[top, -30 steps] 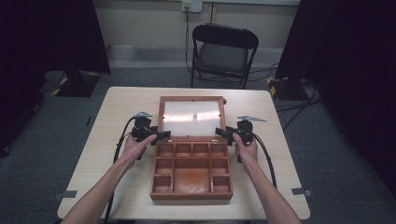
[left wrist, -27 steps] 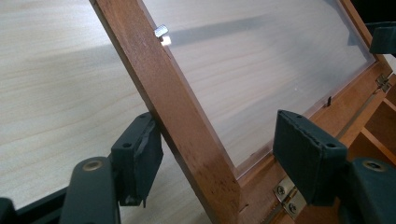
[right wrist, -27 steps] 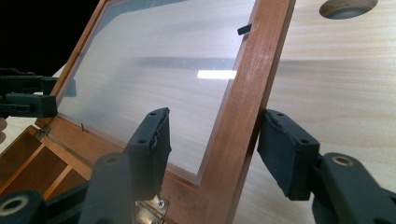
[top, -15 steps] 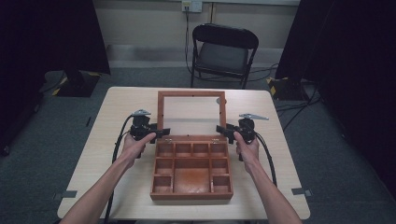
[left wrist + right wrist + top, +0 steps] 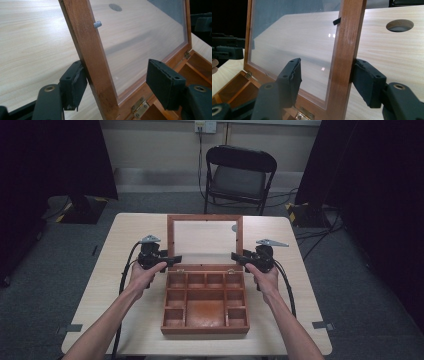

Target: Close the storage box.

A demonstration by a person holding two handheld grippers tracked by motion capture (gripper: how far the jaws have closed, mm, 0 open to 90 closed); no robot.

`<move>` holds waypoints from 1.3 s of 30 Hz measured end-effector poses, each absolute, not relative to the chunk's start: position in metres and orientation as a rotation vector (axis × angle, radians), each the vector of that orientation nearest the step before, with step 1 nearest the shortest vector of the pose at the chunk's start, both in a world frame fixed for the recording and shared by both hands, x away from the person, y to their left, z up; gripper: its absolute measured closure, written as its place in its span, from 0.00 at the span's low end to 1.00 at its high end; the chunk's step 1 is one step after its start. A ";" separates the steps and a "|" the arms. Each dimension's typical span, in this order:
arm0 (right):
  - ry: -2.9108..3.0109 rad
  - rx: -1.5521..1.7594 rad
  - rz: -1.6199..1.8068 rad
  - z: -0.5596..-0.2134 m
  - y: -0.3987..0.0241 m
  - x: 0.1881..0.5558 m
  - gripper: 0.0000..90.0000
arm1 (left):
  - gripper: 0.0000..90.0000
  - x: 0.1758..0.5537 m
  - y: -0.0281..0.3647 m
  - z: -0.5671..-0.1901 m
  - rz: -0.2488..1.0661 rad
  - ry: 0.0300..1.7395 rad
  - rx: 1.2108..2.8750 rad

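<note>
The pale wooden tabletop [image 5: 125,285] carried one thing, a wooden compartment box [image 5: 205,306] set square in front of the person, its divided tray empty and open to view. Its glass-paned lid [image 5: 205,241] stood raised on the hinges at the far edge of the box, tilted back past upright so the tray was fully exposed. That tilt looked like the reason both hands were on it: the lid seemed to be steadied from each side stile, so that it could swing evenly on its two small brass hinges [image 5: 140,106].

The left gripper [image 5: 169,261] straddled the lid's left stile. In the left gripper view one pad [image 5: 75,86] lay against the outer face of the wood, while the other hung clear of the glass, so the jaws were parted and guiding the frame, not clamping it. The right gripper [image 5: 239,256] mirrored this on the right stile: its outer pad [image 5: 365,81] rested against the wood, and the inner pad stood off the pane, the jaws having just opened a little with the stile between them.

A small ribbed metal knob [image 5: 97,24] projected from the lid's frame, probably its pull. A round cable hole [image 5: 400,25] sat in the tabletop behind. No brand, label or writing could be read anywhere.
</note>
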State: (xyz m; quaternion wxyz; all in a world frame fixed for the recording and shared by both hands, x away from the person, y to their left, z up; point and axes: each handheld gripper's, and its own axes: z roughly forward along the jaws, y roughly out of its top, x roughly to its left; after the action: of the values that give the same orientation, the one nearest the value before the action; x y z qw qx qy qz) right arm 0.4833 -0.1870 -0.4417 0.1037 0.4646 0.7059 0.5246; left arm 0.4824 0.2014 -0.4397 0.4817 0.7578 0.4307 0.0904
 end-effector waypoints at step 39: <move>2.085 1.323 1.479 -0.412 -0.190 0.457 0.46 | 0.45 0.465 0.194 -0.413 0.311 0.959 1.824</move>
State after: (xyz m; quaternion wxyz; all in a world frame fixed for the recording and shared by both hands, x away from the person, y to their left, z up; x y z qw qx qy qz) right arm 0.4566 -0.1900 -0.4116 0.1313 0.4557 0.7180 0.5095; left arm 0.4646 0.1938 -0.4126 0.5045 0.7558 0.3971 0.1289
